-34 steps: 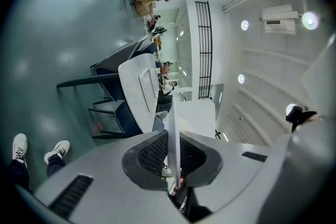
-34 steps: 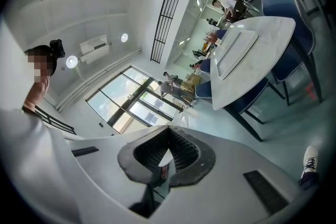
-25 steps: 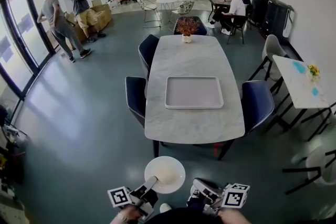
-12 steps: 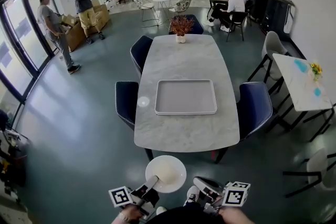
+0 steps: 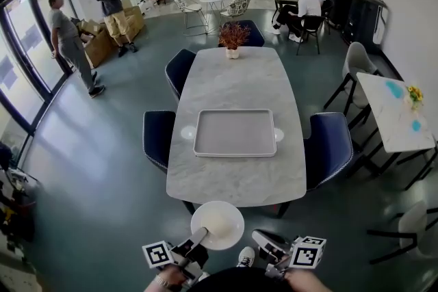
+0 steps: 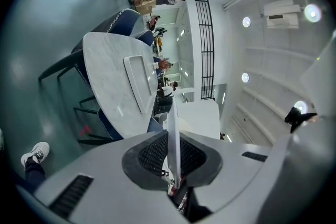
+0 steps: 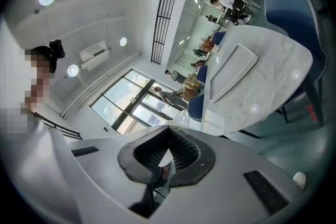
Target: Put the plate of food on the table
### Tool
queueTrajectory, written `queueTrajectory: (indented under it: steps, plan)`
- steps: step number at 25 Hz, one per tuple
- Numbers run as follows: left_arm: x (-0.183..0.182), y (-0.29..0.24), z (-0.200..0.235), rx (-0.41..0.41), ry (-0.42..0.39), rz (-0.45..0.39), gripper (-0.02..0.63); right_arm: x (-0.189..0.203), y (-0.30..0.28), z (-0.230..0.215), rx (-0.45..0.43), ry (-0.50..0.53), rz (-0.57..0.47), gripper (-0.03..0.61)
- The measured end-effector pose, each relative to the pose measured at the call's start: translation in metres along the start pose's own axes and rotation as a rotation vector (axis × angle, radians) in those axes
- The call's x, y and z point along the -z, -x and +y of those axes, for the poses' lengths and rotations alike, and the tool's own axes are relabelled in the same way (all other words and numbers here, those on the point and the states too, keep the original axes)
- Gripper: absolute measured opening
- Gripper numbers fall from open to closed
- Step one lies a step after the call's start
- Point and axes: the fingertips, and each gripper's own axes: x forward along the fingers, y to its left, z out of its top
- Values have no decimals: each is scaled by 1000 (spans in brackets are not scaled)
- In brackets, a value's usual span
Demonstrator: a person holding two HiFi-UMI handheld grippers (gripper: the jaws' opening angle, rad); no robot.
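Note:
A round white plate (image 5: 217, 224) hangs level in front of me, just short of the near end of the marble table (image 5: 233, 78). My left gripper (image 5: 197, 238) is shut on its near left rim. In the left gripper view the plate (image 6: 173, 134) runs edge-on between the dark ribbed pads (image 6: 152, 153) of the left gripper (image 6: 175, 165). My right gripper (image 5: 256, 239) hovers to the right of the plate, apart from it, jaws together and empty. I cannot make out food on the plate. In its own view the right gripper (image 7: 164, 159) holds nothing.
A grey rectangular tray (image 5: 234, 133) lies mid-table and a potted plant (image 5: 233, 34) stands at the far end. Blue chairs (image 5: 159, 139) (image 5: 328, 147) flank the table. Two people (image 5: 65, 37) stand by the windows at left. A small white table (image 5: 393, 116) is at right.
The table has drawn nearer and now sits just beyond the plate. Plate and both grippers keep their places in the head view. A person at the left has stepped along the window.

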Motion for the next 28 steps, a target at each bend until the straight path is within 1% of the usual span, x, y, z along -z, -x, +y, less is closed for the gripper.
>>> queueTrajectory:
  steps: [3,8,10,15,18,21,24,28]
  plan:
    - [3,-10,-2,-4,2,-10,23,-10,6,-4,-4,-3,3,11]
    - [2,-24,-8,1,-5,-30,23,-25,14,-6,-9,22,23,12]
    - [2,-27,-8,2,1,-39,23,-29,17,-7,-17,1,12,12]
    - [0,-33,-11,3,-1,-27,23,-31,14,-7,-21,-11,13,12]
    - [-5,-37,-9,1,6,-30,23,-34,12,-12,-3,15,16,11]
    - [-12,-39,-7,-4,7,-15,23,-39,9,-12,0,3,-9,12]
    - [-23,-44,-8,-8,15,9,23,-47,4,-16,38,31,-34,12]
    - [-45,-59,-9,-4,-4,55,23,-56,-11,-15,36,9,-82,11]
